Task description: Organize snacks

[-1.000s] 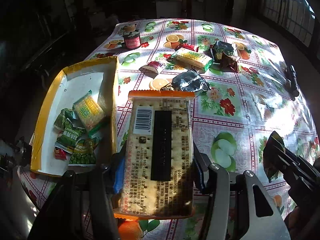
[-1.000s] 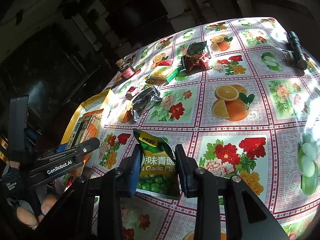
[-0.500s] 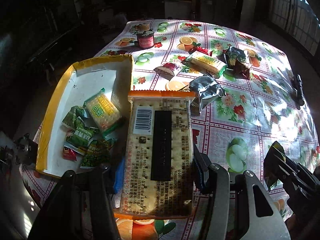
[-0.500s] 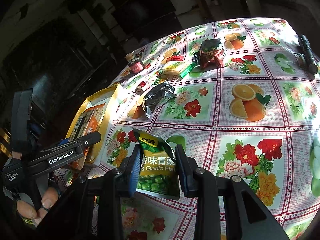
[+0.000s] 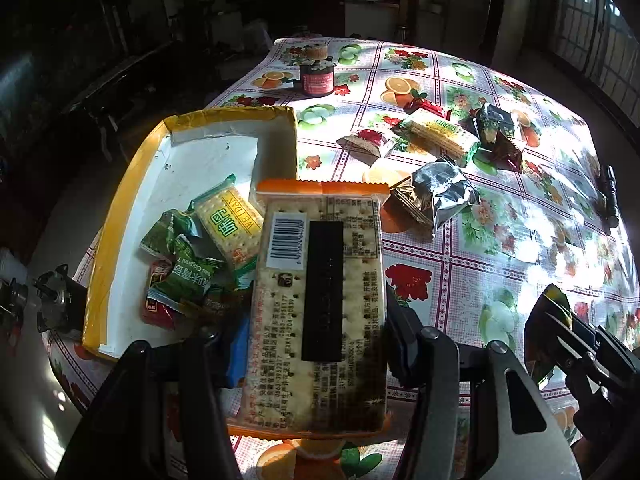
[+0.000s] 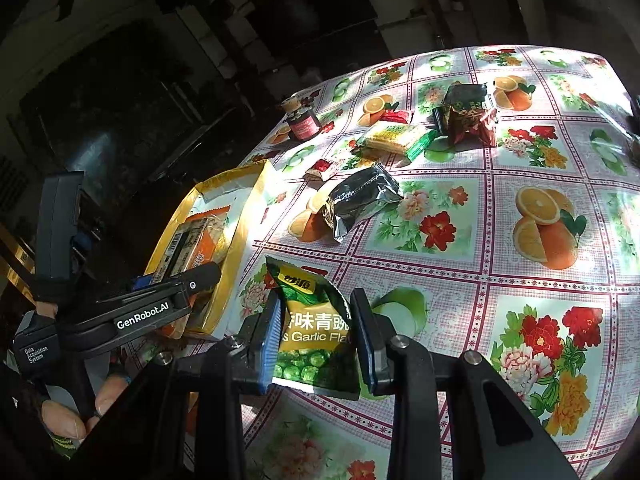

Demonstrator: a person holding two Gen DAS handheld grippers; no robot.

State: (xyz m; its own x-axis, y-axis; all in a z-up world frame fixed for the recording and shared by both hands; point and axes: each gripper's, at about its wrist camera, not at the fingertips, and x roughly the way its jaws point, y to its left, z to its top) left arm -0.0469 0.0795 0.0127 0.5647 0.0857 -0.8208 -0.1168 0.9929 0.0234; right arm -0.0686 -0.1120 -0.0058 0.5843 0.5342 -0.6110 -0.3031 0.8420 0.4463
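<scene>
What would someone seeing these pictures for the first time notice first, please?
Most likely the large cracker packet clamped in the left tool, held above the near edge of the yellow-rimmed white box that already holds small snack packs. Next, the green garlic pea bag gripped in the right tool over the sunlit fruit-and-flower tablecloth, with loose snacks scattered further back.

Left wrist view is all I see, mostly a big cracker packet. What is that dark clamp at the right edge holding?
Observer: The right gripper is shut on a green pea packet labelled garlic.
Operator: Where's my cracker packet?
Observer: In the right wrist view, the cracker packet overlaps the yellow-rimmed box, not the tablecloth.
Operator: What holds my clamp?
Observer: Bare fingers grip the left gripper by its handle.
</scene>
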